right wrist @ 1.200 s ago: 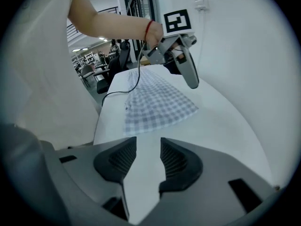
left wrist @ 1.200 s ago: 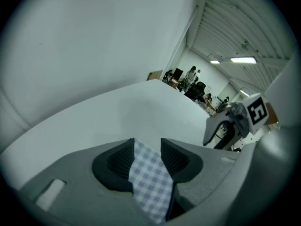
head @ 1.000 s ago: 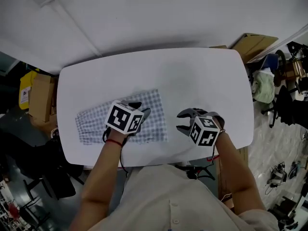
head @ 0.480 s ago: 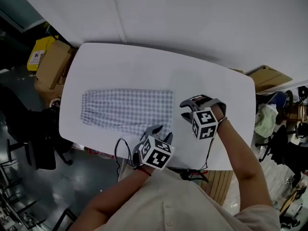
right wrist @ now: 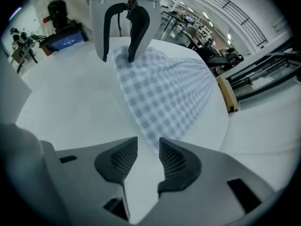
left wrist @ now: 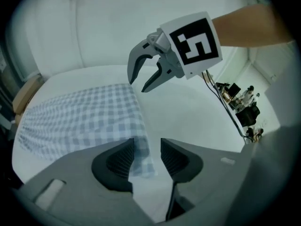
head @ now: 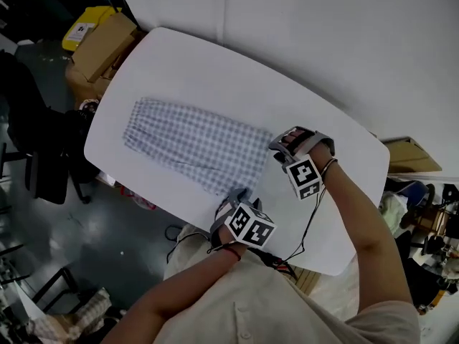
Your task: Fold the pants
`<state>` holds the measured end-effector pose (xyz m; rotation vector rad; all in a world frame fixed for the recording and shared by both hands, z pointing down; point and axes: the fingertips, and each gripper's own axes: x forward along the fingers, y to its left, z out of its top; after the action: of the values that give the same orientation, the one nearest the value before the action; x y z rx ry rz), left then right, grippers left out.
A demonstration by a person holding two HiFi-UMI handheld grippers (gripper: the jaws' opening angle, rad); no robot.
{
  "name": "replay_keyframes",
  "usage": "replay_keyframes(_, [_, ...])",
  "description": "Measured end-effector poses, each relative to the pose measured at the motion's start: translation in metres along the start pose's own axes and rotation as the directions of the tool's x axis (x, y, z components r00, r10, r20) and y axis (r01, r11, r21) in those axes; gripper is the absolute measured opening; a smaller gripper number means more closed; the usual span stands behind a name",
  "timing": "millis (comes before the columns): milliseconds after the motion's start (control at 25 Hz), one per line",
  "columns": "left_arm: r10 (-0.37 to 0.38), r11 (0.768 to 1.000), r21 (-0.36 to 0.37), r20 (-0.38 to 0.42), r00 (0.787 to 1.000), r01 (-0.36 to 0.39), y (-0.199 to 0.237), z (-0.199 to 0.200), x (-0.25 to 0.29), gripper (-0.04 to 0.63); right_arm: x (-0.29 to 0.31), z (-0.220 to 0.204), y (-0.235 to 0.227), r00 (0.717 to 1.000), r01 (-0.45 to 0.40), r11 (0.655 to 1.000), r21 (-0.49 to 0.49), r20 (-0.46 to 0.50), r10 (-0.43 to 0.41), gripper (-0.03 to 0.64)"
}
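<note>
The left gripper (left wrist: 146, 158) pointed steeply down at the near edge of the desk (head: 208, 70), its jaws standing well apart. One hem corner of the pants (head: 193, 143) showed in the gap between them, and the pads did not press on the cloth. The right gripper (right wrist: 143, 160) also pointed down, its jaws apart by a narrower gap and empty. The other hem corner lay on the desk just beyond their tips. In the head view the left gripper sat at the near hem corner by the desk's front edge, and the right gripper sat at the far hem corner, so the two flanked the hem end of the garment. Each was carried by a bare forearm reaching out from a light shirt (head: 287, 314) at the bottom of that view. The pants were of blue-and-white check and lay flat on the white, round-cornered desk. They stretched away from the grippers toward the left of the head view, where the gathered waistband (head: 135, 124) ended near the desk's rim. Past that end of the desk stood a cardboard box (head: 104, 43) with something yellow (head: 82, 29) behind it, and another cardboard box (head: 410, 156) sat off the desk's right end.
</note>
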<state>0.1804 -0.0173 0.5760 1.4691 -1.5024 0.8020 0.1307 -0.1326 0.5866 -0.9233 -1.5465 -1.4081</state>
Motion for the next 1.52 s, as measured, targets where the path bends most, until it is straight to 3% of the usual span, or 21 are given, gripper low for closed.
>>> replay_keyframes(240, [0.067,0.998,0.015,-0.051,0.996,-0.067,0.006,-0.007,0.022,0.176,0.026,-0.003,-0.004,0.996,-0.09,0.985,-0.15,-0.012,0.089,0.149])
replay_keyframes(520, [0.098,0.994,0.063,-0.071,0.993,-0.094,0.011,-0.013,0.036,0.176,0.037,-0.006,-0.003,0.98,-0.199,0.958,-0.208,-0.018,0.2,0.128])
replay_keyframes(680, [0.079,0.994,0.081,-0.071,0.994,-0.073,0.014,-0.012,0.037,0.175,0.039,-0.006,0.001,0.968,-0.252,0.954,-0.162,-0.038,0.25,0.095])
replay_keyframes(800, [0.058,0.997,0.049,-0.048,0.997,-0.055,0.023,-0.011,0.033,0.082,0.037,-0.006,0.0,0.965,-0.261,0.958,-0.117,-0.041,0.258,0.081])
replay_keyframes(840, [0.034,0.999,0.03,-0.045,0.998,-0.032,0.025,-0.011,0.032,0.062,0.037,-0.005,-0.002,0.966,-0.257,0.961,-0.105,-0.043,0.254,0.036])
replay_keyframes(1040, [-0.1,0.995,-0.004,-0.079,0.992,0.1,0.027,-0.022,0.023,0.046,0.03,0.003,-0.003,0.95,-0.31,0.951,-0.012,-0.04,0.309,0.032])
replay_keyframes(1160, [-0.196,0.981,-0.019,-0.113,0.974,0.195,0.023,-0.042,0.007,0.044,0.011,0.016,0.006,0.924,-0.382,0.922,0.067,0.009,0.383,0.031])
replay_keyframes(1280, [-0.314,0.949,-0.023,-0.169,0.934,0.314,0.015,-0.064,-0.02,0.044,-0.015,0.04,0.028,0.88,-0.474,0.867,0.154,0.085,0.467,0.029])
replay_keyframes(1400, [-0.396,0.914,-0.007,-0.24,0.886,0.406,0.012,-0.087,-0.056,0.044,-0.044,0.073,0.055,0.816,-0.577,0.786,0.22,0.189,0.546,0.029])
replay_keyframes(1520, [-0.476,0.875,-0.042,-0.249,0.843,0.482,0.014,-0.103,-0.094,0.044,-0.073,0.107,0.072,0.743,-0.668,0.709,0.227,0.268,0.614,0.028])
